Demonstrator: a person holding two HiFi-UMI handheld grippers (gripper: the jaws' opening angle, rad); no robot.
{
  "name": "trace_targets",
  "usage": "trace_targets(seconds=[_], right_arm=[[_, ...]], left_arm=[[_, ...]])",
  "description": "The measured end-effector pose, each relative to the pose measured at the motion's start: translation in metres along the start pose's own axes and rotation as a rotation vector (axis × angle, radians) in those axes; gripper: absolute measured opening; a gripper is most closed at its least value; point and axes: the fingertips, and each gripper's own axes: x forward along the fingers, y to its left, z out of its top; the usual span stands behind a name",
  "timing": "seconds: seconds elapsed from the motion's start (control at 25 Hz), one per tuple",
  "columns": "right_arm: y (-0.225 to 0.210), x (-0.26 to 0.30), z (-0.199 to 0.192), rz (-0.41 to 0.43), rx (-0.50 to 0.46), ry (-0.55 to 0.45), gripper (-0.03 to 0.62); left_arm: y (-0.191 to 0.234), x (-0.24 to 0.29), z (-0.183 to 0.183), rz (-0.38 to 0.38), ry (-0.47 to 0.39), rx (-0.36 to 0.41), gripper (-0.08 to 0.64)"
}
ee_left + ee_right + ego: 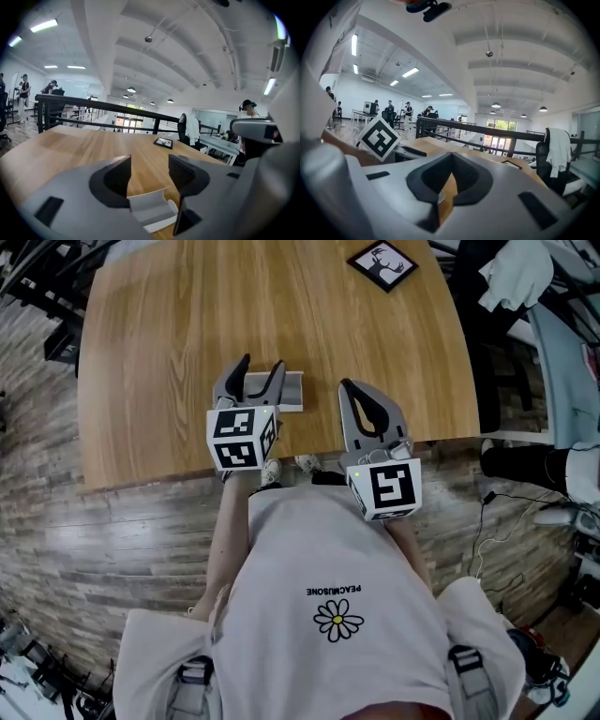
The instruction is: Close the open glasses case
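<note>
At the near edge of the wooden table [234, 306], the right gripper [349, 386] hangs with its jaws closed tip to tip and nothing between them. Beside it, the left gripper [262, 367] has its jaws wide apart and empty. The grey glasses case [150, 208] lies just beneath their gap, not pinched. Far beyond both lies a framed picture [382, 263].

Grey open glasses case [292, 390]: left portion concealed behind the left gripper [262, 364]; contents cannot be determined. Black-framed picture [163, 142]: subject too small to make out.
</note>
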Motion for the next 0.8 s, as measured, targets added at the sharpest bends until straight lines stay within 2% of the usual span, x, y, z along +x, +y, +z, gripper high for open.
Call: trace_targets(seconds=[0.32, 0.64, 0.8], right_arm=[[-0.008, -0.010, -0.010, -0.048, 0.001, 0.037, 0.008], [-0.015, -0.019, -0.018, -0.080, -0.010, 0.063, 0.008], [-0.018, -0.021, -0.015, -0.090, -0.013, 0.057, 0.008]], left_arm=[[0.007, 0.018, -0.047, -0.020, 0.128, -0.022, 0.258], [0.010, 0.027, -0.074, -0.021, 0.198, -0.027, 0.258], [0.012, 0.030, -0.084, -0.018, 0.223, 0.000, 0.258]])
